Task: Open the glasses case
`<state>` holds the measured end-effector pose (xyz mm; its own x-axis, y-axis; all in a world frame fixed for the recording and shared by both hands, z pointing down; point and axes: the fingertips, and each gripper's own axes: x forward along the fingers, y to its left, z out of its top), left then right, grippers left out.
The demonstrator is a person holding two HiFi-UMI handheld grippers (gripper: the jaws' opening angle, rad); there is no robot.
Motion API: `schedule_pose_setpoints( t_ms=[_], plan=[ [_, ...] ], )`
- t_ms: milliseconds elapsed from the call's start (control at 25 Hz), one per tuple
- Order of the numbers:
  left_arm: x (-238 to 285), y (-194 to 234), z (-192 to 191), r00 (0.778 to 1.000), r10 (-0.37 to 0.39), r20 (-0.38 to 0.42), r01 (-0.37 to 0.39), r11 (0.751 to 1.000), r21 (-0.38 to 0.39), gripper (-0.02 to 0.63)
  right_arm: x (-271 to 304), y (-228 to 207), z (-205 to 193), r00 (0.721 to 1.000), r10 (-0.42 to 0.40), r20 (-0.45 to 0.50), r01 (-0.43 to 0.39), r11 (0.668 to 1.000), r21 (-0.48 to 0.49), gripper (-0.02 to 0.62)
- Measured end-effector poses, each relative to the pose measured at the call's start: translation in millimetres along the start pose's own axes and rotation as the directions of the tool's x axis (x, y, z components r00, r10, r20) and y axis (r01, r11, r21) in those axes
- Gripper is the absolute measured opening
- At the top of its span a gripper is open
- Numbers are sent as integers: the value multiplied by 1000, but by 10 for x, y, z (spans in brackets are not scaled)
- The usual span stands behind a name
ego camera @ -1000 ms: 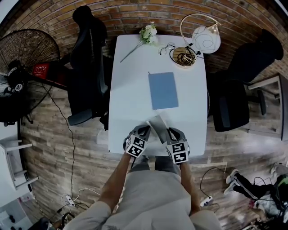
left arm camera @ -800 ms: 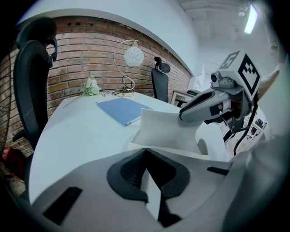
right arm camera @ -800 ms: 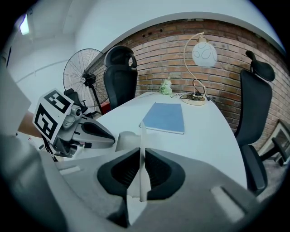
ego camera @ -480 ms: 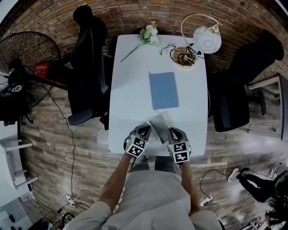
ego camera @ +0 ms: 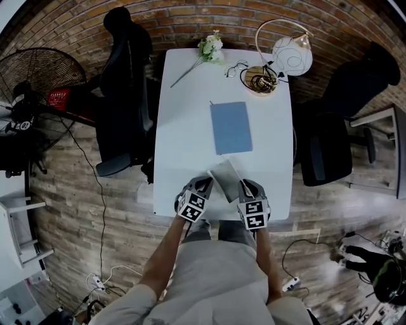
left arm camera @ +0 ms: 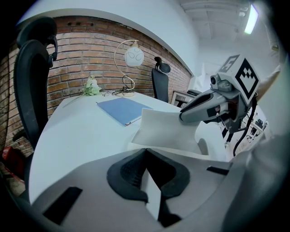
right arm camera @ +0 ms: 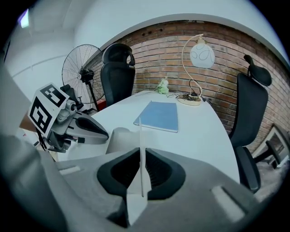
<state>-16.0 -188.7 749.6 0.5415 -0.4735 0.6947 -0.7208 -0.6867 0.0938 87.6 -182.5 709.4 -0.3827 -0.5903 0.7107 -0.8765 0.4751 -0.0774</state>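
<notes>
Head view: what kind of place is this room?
Most likely an office or study room. A long white table stands by a red brick wall, with black swivel office chairs at its sides and a white globe desk lamp on it.

We wear a pale short-sleeved shirt (ego camera: 216, 279) | grey trousers (ego camera: 219, 232) | left claw (ego camera: 205, 184), right claw (ego camera: 243, 186): grey shells, black ribbed pads (left arm camera: 127, 174), cubes (ego camera: 192, 205) with black-and-white square markers
</notes>
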Motion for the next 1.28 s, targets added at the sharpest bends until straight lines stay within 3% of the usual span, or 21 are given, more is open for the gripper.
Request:
schedule_pose_setpoints(
  t_ms=[880,1280],
  plan=[
    [-19,8,31,1000,11,-17,-10,1000,27,3,-41,-8,-16,1000,-24,-6,23,999,-47,57],
    [-406,28,481,992,45,117,-52,997,51,3,-414,107,355,988,-81,134,92,993,-79,58]
  ],
)
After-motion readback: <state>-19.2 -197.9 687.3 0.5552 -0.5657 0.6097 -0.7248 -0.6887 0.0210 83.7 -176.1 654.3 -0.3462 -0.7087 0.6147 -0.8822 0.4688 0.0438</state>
